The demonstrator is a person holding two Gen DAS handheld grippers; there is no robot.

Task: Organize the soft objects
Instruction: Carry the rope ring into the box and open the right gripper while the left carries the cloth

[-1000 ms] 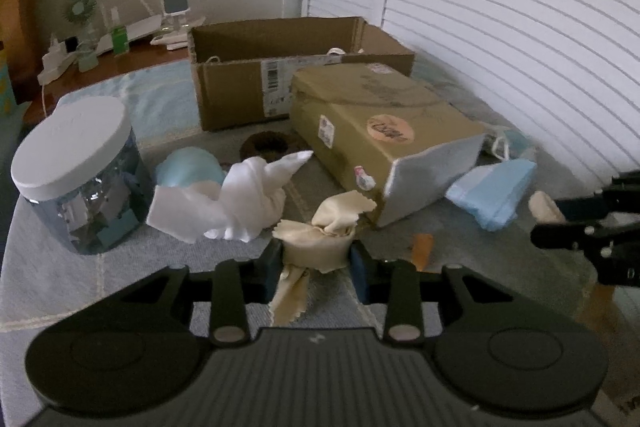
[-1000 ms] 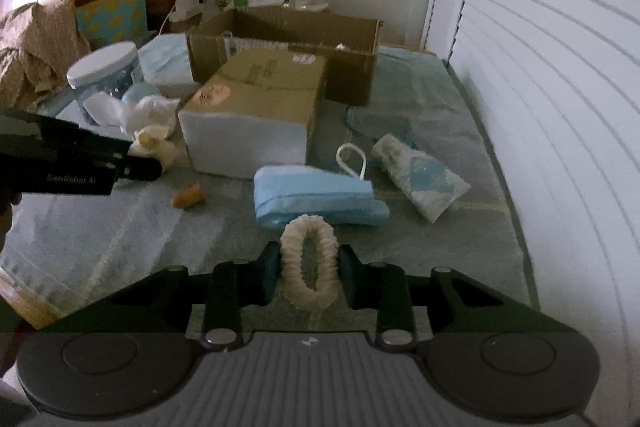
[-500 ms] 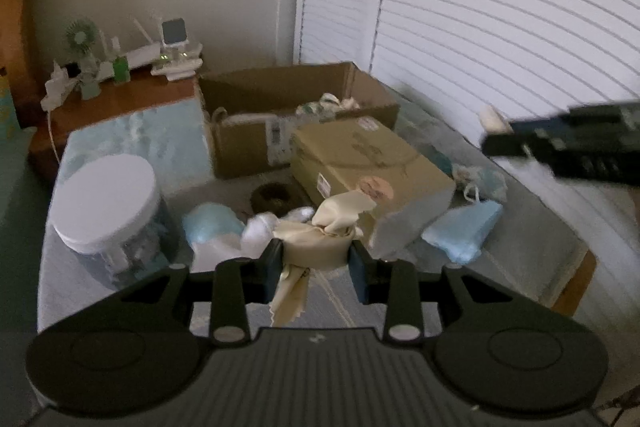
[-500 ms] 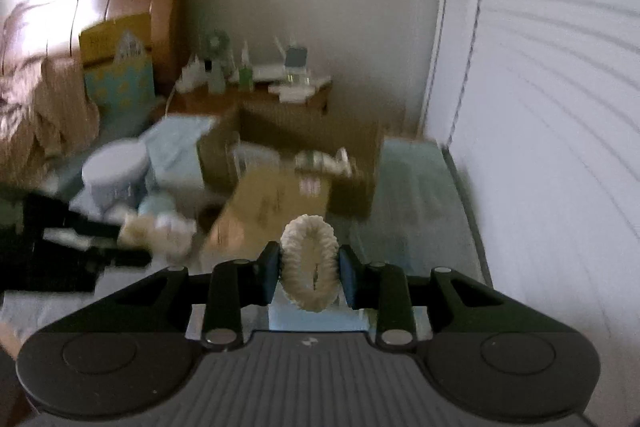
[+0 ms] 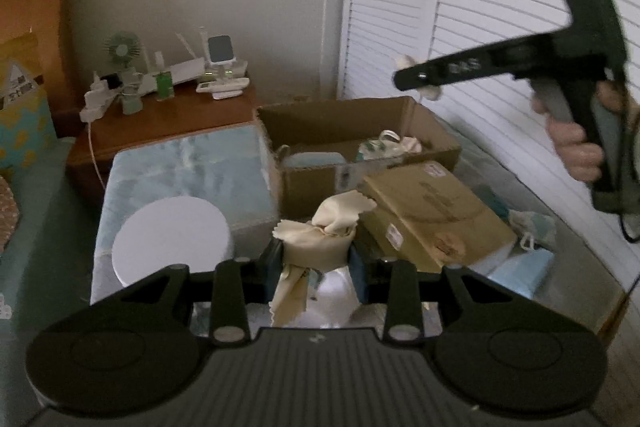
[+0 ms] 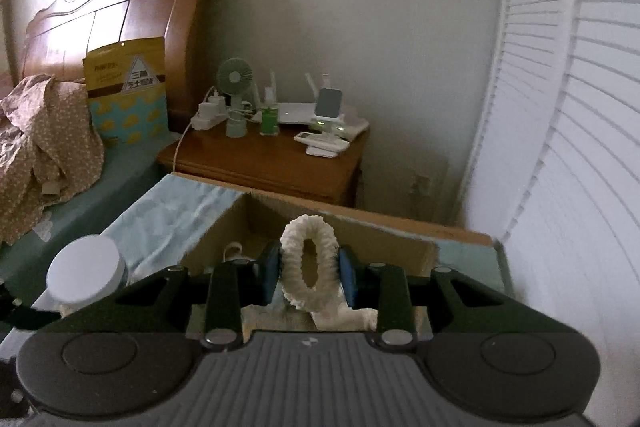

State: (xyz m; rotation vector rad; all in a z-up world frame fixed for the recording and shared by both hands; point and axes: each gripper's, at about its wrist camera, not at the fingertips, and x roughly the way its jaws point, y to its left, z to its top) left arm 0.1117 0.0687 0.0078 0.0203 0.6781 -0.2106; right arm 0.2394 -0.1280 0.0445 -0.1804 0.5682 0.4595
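My left gripper (image 5: 316, 265) is shut on a crumpled beige cloth (image 5: 324, 235) and holds it raised above the table, in front of the open cardboard box (image 5: 360, 119). My right gripper (image 6: 307, 273) is shut on a white fluffy scrunchie (image 6: 306, 259) and hovers over the same box (image 6: 400, 231). In the left wrist view the right gripper (image 5: 416, 81) hangs above the box's right end. The box holds a light blue item (image 5: 314, 159) and a patterned pouch (image 5: 380, 145).
A closed tan parcel (image 5: 432, 211) lies in front of the box. A jar with a white lid (image 5: 172, 239) stands at the left, also in the right wrist view (image 6: 82, 275). Blue soft items (image 5: 524, 267) lie at the right. A bedside cabinet (image 6: 272, 159) with gadgets stands behind.
Both grippers rose from the table with their items. The right gripper carried the scrunchie up and over the cardboard box. The left lifted the beige cloth toward the box.
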